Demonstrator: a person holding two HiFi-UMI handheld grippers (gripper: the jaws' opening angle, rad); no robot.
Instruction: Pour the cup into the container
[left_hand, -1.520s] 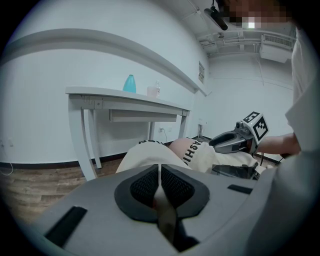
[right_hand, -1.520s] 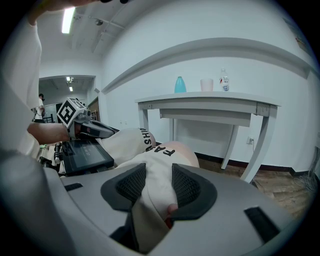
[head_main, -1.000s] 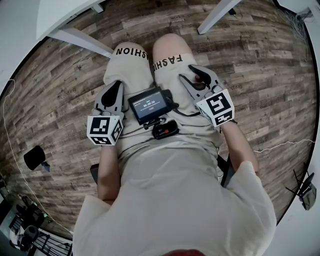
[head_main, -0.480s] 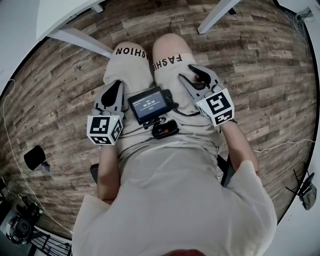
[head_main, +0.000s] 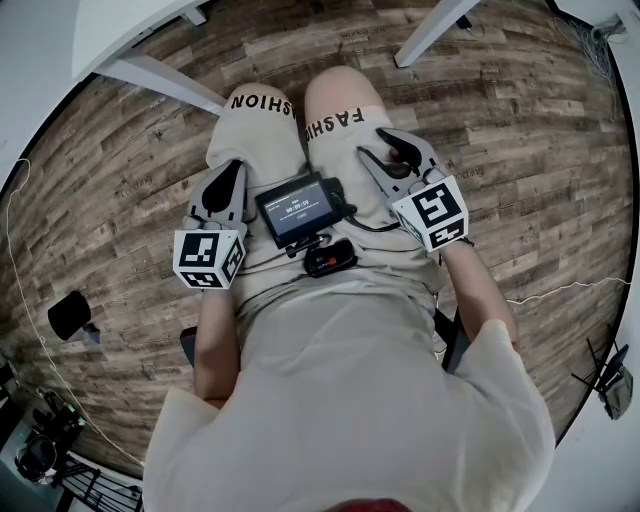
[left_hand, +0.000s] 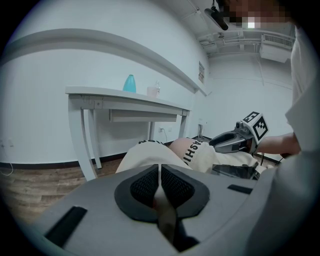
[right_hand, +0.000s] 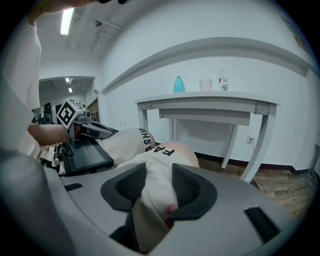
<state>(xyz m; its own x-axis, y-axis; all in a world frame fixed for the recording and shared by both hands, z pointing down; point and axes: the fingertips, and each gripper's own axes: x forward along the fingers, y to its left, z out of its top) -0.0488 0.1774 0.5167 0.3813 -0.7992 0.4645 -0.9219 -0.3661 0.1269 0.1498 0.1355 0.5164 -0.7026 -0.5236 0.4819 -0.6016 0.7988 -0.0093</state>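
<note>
Between the pads of the left gripper (left_hand: 160, 171) nothing is held: its jaws are clenched together, with only a thin slit left. It rests on the person's left thigh, on the pale shorts (left_hand: 150, 152). Just to its right, on the lap, lies a small screen (head_main: 298, 210), and just behind the screen, nearer the person's body, a little black device (head_main: 330, 260).

On the other side of the screen, the right gripper (head_main: 373, 145) rests on the right thigh. Its jaws stand apart and released. The cloth of the shorts shows in the gap beneath them, but the pads press on nothing. Both grippers point forward and somewhat downward, towards the knees.

Beyond the knees lies the wooden floor (head_main: 520, 130). Further ahead of both grippers, well apart from them, stands a white table (right_hand: 210, 97) against the wall. On its top, seen from the right gripper, a blue-green container (right_hand: 179, 84) stands at the left. The cup (right_hand: 205, 84) is just to its right, and a small clear bottle (right_hand: 223, 80) is beside the cup. All three are upright and well out of reach of either gripper.
</note>
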